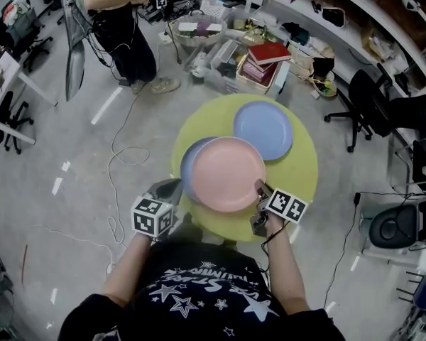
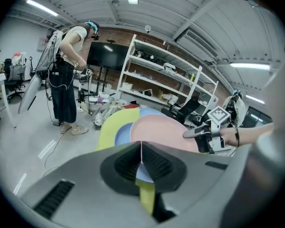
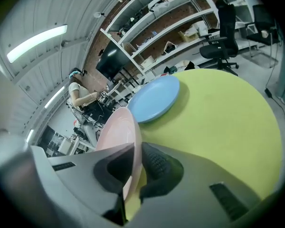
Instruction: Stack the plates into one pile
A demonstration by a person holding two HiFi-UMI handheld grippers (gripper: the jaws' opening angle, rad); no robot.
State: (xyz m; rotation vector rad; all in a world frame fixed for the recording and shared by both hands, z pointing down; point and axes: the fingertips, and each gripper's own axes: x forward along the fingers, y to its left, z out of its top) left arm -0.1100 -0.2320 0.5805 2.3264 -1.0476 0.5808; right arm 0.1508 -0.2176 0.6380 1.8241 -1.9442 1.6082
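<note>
A pink plate (image 1: pixel 227 174) (image 2: pixel 166 132) (image 3: pixel 116 132) hangs over the near half of a round yellow-green table (image 1: pixel 302 169) (image 3: pixel 218 122). My right gripper (image 1: pixel 258 187) (image 3: pixel 133 170) is shut on its near right rim. It partly covers a blue plate (image 1: pixel 187 163) (image 2: pixel 123 133) lying to the left on the table. A second blue plate (image 1: pixel 263 128) (image 3: pixel 154 98) lies alone at the far side. My left gripper (image 1: pixel 175 185) (image 2: pixel 141 148) is at the near left edge of the covered blue plate, its jaws meeting with nothing between them.
A person (image 1: pixel 124 27) stands at the back left beside a monitor stand. Boxes, books and loose clutter (image 1: pixel 259 62) lie on the floor behind the table. An office chair (image 1: pixel 362 98) is at the right, and cables (image 1: pixel 121 155) trail on the floor to the left.
</note>
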